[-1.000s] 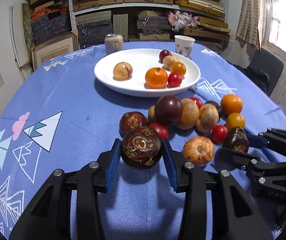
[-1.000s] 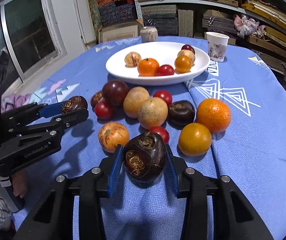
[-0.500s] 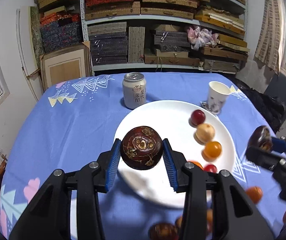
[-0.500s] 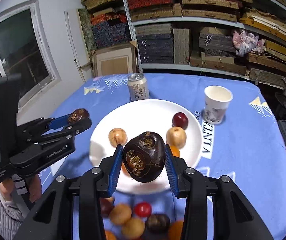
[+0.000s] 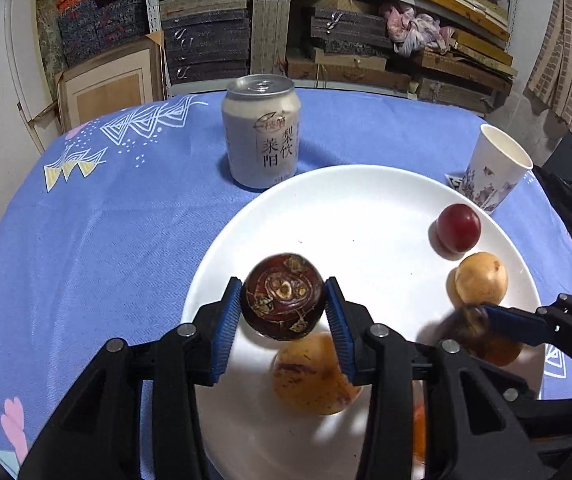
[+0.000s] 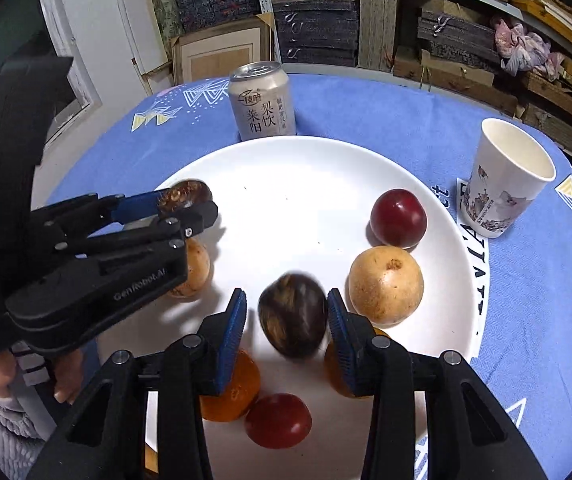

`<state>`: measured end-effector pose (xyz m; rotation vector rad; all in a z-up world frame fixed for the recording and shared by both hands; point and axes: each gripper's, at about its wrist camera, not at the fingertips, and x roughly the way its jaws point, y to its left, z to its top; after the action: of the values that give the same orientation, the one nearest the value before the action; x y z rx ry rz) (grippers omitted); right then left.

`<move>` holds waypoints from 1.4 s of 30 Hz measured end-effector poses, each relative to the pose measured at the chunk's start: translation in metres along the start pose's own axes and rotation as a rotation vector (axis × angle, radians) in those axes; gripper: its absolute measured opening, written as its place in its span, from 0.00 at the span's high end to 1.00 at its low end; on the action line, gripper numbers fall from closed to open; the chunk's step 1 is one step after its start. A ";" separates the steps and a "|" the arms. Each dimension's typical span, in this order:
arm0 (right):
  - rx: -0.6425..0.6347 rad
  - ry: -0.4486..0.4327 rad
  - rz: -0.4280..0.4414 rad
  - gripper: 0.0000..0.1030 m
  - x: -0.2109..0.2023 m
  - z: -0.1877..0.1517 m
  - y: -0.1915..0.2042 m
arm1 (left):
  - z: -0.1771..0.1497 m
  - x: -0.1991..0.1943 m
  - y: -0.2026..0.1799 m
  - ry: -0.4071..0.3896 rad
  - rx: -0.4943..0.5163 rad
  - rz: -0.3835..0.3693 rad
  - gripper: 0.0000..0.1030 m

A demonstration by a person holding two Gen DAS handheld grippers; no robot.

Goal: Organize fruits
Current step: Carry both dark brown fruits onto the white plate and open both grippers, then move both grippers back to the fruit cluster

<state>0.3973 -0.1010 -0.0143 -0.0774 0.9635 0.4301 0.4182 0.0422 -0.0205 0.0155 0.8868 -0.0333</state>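
Over the white plate point(image 5: 345, 208), my left gripper point(image 5: 284, 308) has a dark, patterned round fruit point(image 5: 284, 294) between its blue pads. Both pads touch it while the jaws are opening. My right gripper point(image 6: 286, 320) hangs over the plate's near part, jaws opening. A blurred dark fruit point(image 6: 291, 314) sits between its pads, with a gap showing on the left side. In the right wrist view the left gripper point(image 6: 190, 208) reaches in from the left with its fruit at the tip.
A red plum point(image 6: 397, 218), a tan fruit point(image 6: 385, 284), oranges point(image 6: 234, 392) and a red tomato point(image 6: 278, 420) lie on the plate. A drink can point(image 5: 262, 136) stands behind the plate and a paper cup point(image 5: 493, 172) to its right. A hand point(image 6: 2, 368) holds the left gripper.
Both grippers carried their dark fruits from the pile on the blue cloth to above the plate. The right pads have parted from their fruit, which now looks blurred.
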 end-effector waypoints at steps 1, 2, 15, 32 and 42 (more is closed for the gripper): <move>0.001 -0.007 -0.003 0.56 -0.002 0.000 0.000 | 0.000 -0.001 0.001 -0.006 -0.003 0.007 0.51; 0.002 -0.013 -0.006 0.56 -0.004 -0.001 0.000 | 0.000 -0.003 0.002 -0.012 -0.011 0.013 0.47; 0.124 -0.250 0.065 0.36 -0.133 -0.098 -0.013 | -0.091 -0.122 0.017 -0.104 -0.071 0.045 0.33; 0.297 -0.324 0.085 0.27 -0.147 -0.186 -0.042 | -0.163 -0.148 -0.041 -0.180 0.058 0.011 0.31; 0.302 -0.312 0.091 0.23 -0.147 -0.189 -0.043 | -0.171 -0.145 -0.077 -0.185 0.173 -0.007 0.26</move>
<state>0.1946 -0.2351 -0.0089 0.3002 0.7162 0.3629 0.1915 -0.0266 -0.0165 0.1678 0.6972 -0.1164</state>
